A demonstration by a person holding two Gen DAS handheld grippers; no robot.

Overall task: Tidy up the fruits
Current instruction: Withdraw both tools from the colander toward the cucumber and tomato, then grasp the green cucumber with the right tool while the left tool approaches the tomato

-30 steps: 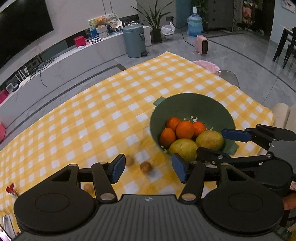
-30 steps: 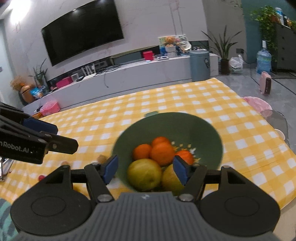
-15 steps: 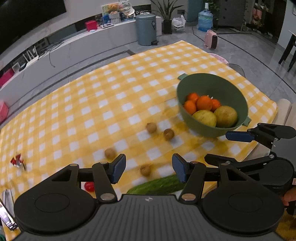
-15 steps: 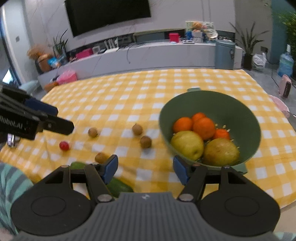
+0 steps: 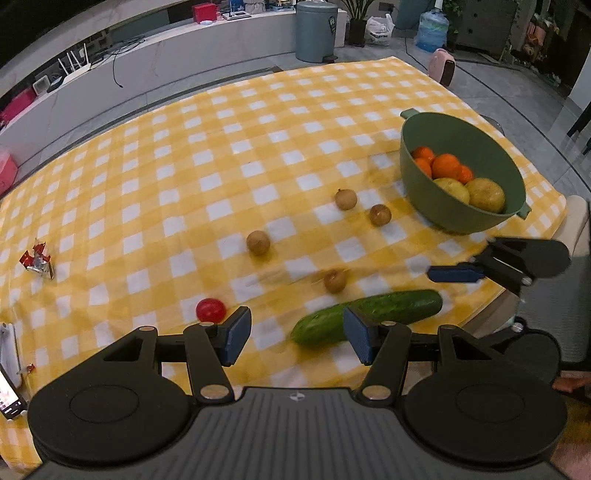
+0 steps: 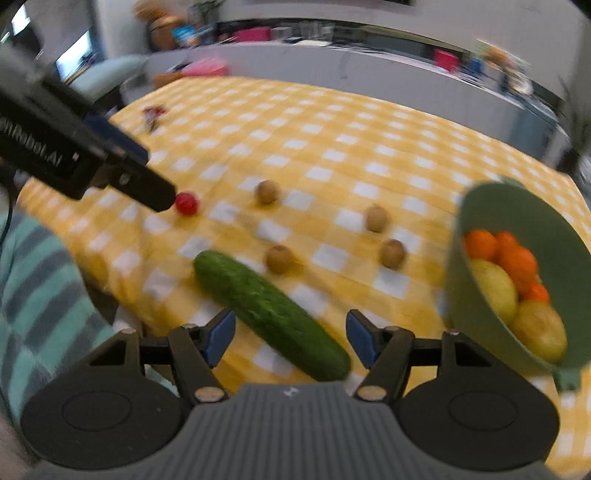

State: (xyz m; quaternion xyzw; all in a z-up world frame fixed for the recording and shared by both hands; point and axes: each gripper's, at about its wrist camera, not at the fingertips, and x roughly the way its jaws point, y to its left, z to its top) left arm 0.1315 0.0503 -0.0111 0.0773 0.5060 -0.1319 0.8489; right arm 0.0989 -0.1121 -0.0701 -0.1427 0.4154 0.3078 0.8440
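A green bowl (image 5: 417,184) (image 6: 476,221) on the yellow checked cloth holds oranges (image 5: 445,166) and two yellow-green fruits (image 5: 485,195). Several small brown fruits (image 5: 258,242) (image 6: 266,192) lie loose on the cloth. Near the front edge lie a cucumber (image 5: 395,306) (image 6: 269,310) and a small red fruit (image 5: 210,310) (image 6: 186,203). My left gripper (image 5: 295,338) hangs open above the cloth, between the red fruit and the cucumber's end. My right gripper (image 6: 291,338) is open over the cucumber, nothing pressed between its pads. The right wrist view is blurred.
A red-and-silver wrapper (image 5: 37,258) lies at the cloth's left edge, and a white object with a phone (image 5: 9,369) at the near left corner. A person's striped sleeve (image 6: 40,295) is at the left. A long white counter (image 5: 166,66) and a bin (image 5: 316,29) stand beyond.
Both grippers have pulled back from over the bowl toward the table's near edge and sunk a little. The cucumber and red fruit have come into view. The right gripper has rolled.
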